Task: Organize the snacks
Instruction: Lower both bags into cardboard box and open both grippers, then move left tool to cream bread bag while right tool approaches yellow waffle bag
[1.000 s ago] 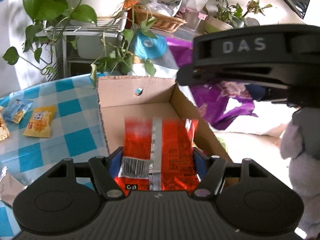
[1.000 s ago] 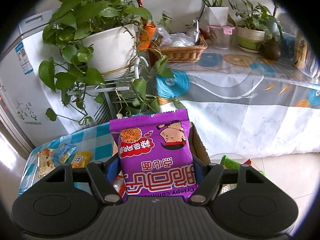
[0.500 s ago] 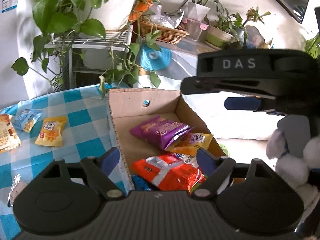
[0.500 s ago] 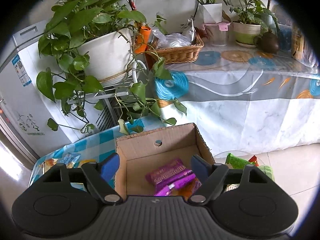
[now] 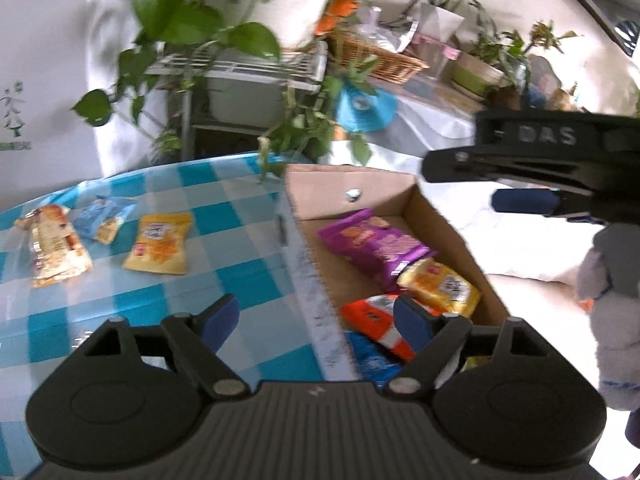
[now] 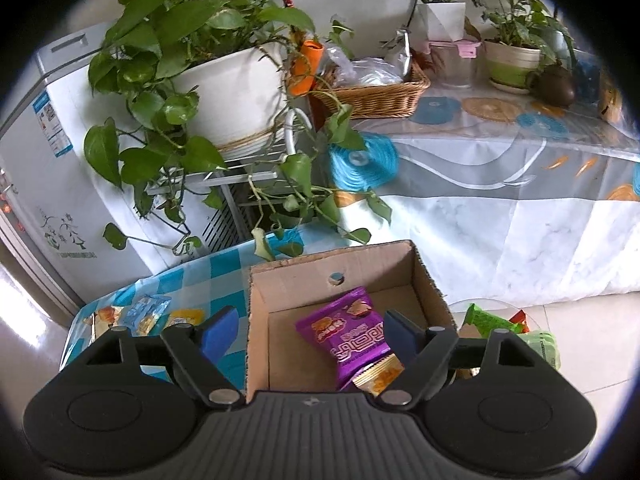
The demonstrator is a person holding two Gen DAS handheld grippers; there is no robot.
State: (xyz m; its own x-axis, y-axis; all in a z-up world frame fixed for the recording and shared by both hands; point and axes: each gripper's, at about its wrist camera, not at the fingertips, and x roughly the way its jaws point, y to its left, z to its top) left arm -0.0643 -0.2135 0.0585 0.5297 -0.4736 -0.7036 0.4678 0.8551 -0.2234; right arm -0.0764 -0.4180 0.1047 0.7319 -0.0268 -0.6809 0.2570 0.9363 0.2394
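Now, purple packet [image 6: 352, 334] boxed, below right claw [image 6: 310, 330]

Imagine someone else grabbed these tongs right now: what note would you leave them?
Left tongs: open, empty, jaws just opened.
Right tongs: open, empty, jaws just opened too.
In the cardboard box: purple packet, yellow packet, red packet, a blue one beneath.
Still on the checked table: yellow snack, blue snack, tan pastry packet.
Left: box those three.

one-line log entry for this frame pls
left tongs: open, empty | right tongs: open, empty | box: purple bag, red bag inside
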